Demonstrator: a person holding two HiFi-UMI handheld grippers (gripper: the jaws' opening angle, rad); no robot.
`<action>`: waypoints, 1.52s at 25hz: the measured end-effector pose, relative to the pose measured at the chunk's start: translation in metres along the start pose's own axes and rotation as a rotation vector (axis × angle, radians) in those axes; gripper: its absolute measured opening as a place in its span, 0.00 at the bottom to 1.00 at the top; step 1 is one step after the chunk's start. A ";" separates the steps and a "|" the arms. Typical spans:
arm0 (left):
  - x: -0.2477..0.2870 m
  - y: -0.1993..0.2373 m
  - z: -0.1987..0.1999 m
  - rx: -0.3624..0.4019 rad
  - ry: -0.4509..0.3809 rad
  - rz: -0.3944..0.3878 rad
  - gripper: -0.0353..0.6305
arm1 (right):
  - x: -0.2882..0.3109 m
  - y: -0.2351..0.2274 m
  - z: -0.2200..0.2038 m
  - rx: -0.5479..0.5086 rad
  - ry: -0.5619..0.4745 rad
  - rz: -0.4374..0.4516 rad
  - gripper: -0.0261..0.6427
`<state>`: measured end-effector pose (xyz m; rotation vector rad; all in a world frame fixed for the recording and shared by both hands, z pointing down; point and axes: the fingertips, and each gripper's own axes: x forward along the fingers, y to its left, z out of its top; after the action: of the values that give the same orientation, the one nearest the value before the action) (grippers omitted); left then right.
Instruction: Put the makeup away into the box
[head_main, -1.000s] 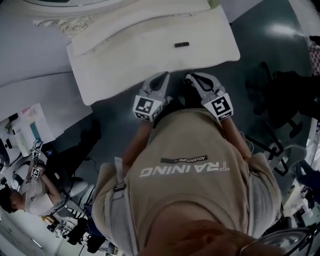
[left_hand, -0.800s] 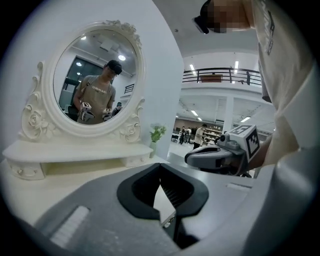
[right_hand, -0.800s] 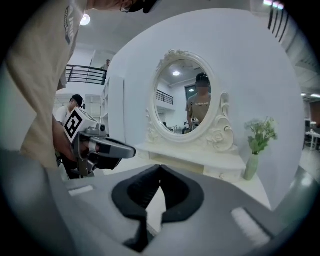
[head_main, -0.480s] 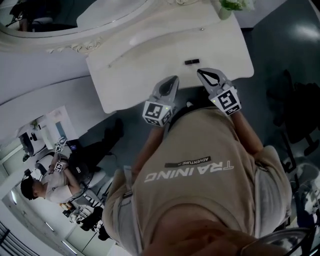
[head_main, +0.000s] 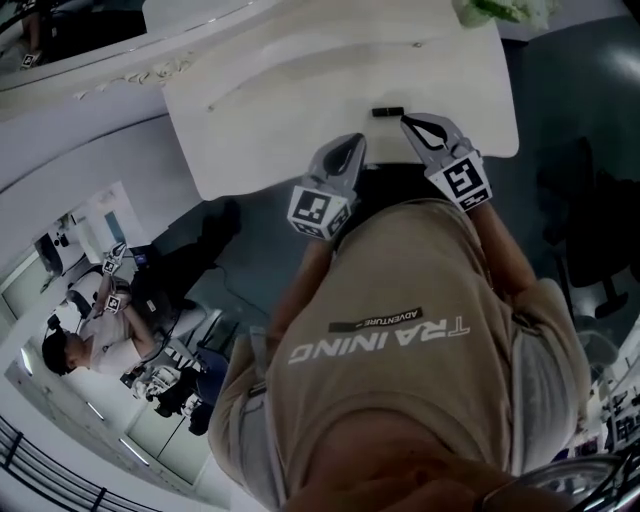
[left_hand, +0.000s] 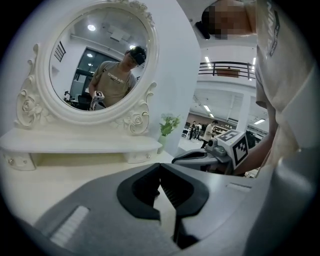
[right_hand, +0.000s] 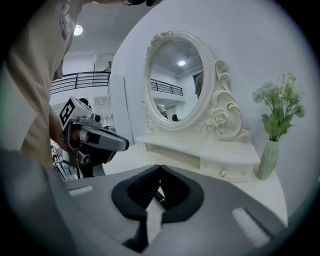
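Note:
A small black makeup stick (head_main: 387, 111) lies on the white dressing table (head_main: 300, 90) near its front edge. My right gripper (head_main: 415, 125) is just right of it over the table's edge, apart from it, jaws shut and empty. In the right gripper view the stick (right_hand: 159, 197) shows through the gap below the closed tips (right_hand: 160, 167). My left gripper (head_main: 345, 150) hangs at the table's front edge, left of the stick, its tips (left_hand: 160, 166) together with nothing in them. No box is in view.
An oval mirror (left_hand: 102, 65) in an ornate white frame stands at the back on a low shelf with a drawer (right_hand: 220, 160). A vase of green stems (right_hand: 270, 157) stands at the table's right. Another person (head_main: 90, 340) sits far off left.
Both grippers have moved forward from in front of my body to the table's front edge. The right one now sits beside the black stick.

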<state>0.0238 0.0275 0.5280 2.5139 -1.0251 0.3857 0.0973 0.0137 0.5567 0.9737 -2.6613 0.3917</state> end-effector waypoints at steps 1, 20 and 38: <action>0.001 0.002 0.000 -0.001 0.000 0.000 0.06 | 0.004 -0.003 -0.001 0.006 0.007 0.003 0.04; 0.006 0.109 0.029 0.062 -0.060 -0.180 0.06 | 0.044 -0.046 0.046 0.192 0.068 -0.336 0.04; 0.019 0.124 0.027 0.014 -0.034 -0.202 0.06 | 0.068 -0.148 -0.040 0.270 0.318 -0.518 0.04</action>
<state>-0.0490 -0.0772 0.5431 2.6135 -0.7734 0.2924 0.1513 -0.1210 0.6402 1.4859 -2.0128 0.7213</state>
